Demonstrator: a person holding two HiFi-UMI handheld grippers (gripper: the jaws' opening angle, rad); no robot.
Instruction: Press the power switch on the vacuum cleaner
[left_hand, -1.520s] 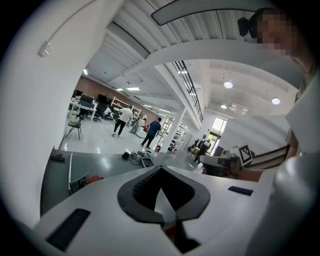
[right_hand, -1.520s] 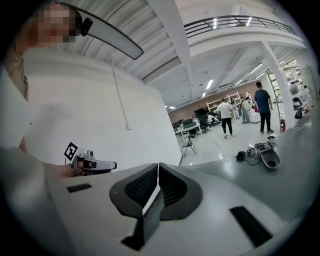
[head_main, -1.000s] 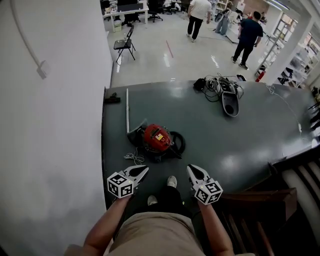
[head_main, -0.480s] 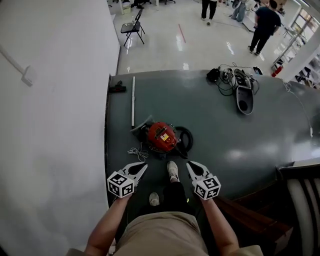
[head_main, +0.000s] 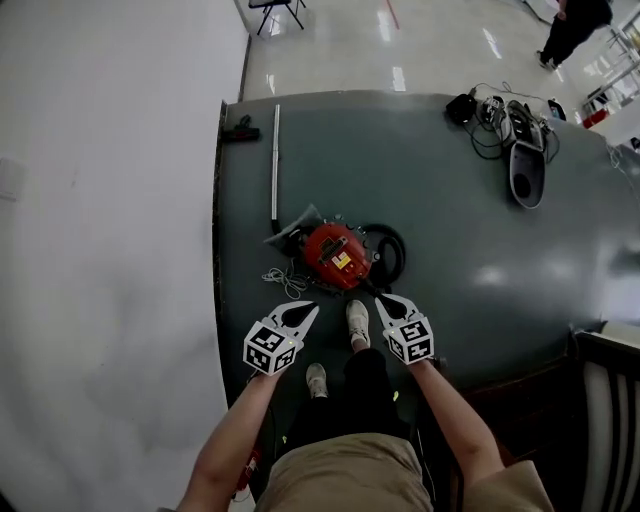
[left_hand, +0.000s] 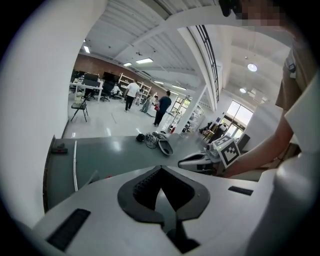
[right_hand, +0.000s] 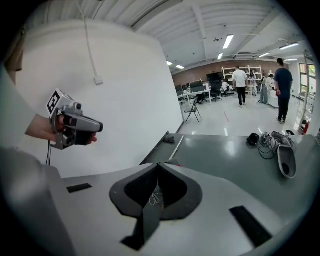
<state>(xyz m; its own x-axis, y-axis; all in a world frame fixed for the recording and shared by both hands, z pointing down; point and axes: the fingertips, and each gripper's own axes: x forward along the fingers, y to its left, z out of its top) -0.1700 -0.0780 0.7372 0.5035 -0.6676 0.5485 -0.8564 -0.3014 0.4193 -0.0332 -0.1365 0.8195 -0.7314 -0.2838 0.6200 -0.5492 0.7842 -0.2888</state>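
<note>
Left tongs (head_main: 312, 308) and right tongs (head_main: 382, 298) are pinched shut, empty, poised near the red vacuum cleaner (head_main: 338, 256) on the dark floor (head_main: 450, 200). Rigid, weighty shell: likely press with a closed tip, no grasp needed.

We see a white wall (head_main: 100, 200) left of the left gripper (head_main: 310, 310). Ahead, dark green flooring (head_main: 450, 230) meets glossy floor (head_main: 330, 50).
</note>
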